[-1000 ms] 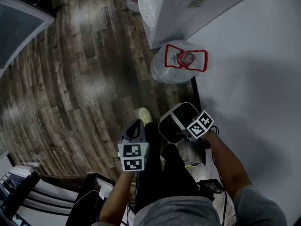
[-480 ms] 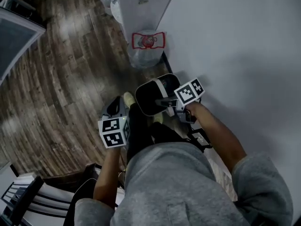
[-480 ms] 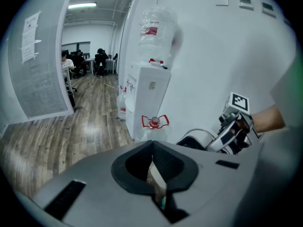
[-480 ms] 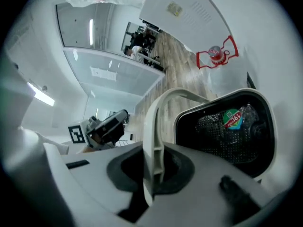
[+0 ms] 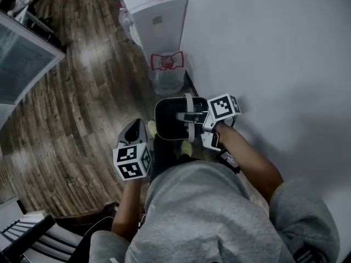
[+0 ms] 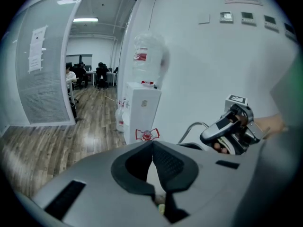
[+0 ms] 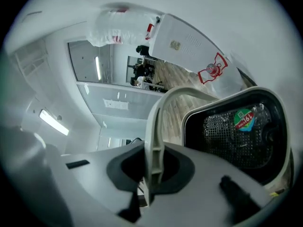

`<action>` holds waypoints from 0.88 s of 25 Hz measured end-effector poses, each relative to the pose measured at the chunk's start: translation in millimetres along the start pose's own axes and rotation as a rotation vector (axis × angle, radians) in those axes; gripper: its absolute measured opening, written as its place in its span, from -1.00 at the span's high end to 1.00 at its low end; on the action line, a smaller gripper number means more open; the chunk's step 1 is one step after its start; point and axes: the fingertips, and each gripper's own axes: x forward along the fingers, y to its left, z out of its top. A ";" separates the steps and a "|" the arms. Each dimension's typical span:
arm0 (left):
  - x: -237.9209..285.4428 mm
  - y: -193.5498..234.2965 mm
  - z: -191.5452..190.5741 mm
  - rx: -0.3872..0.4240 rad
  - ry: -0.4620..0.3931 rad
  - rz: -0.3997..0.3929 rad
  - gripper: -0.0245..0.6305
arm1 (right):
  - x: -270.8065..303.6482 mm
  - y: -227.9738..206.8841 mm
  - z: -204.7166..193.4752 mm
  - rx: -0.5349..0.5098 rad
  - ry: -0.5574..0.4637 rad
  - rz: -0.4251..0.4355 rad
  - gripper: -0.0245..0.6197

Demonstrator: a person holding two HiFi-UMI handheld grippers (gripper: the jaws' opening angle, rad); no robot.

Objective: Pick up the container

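The container (image 5: 171, 120) is a white-rimmed bucket with a dark inside and a pale bail handle (image 5: 189, 114). It hangs above the wooden floor, in front of the person's legs. My right gripper (image 5: 192, 118) is shut on that handle. In the right gripper view the handle (image 7: 154, 136) runs straight between the jaws, and the container (image 7: 236, 131) shows a mesh lining and a round sticker. My left gripper (image 5: 133, 135) hangs to the left of the container, apart from it. Its jaws (image 6: 152, 167) are shut with nothing between them.
A white water dispenser (image 5: 159, 21) stands against the wall (image 5: 274, 59) ahead. An empty water bottle with a red label (image 5: 167, 70) lies on the floor at its foot. A glass partition (image 5: 24, 59) runs along the left. Wooden floor (image 5: 82, 114) spreads between.
The view has swung further along the floor, bringing the water dispenser in. The container has stayed held in the right gripper and now hangs closer to the body. The left gripper has stayed shut.
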 end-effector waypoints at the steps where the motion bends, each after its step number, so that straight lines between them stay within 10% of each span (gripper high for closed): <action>1: -3.9 -4.7 3.8 0.008 -0.015 -0.001 0.88 | -5.2 2.7 -1.2 0.005 -0.014 0.009 0.84; 22: -75.6 -86.6 -6.5 0.066 -0.118 -0.027 0.88 | -93.2 40.9 -57.4 -0.013 -0.155 0.079 0.84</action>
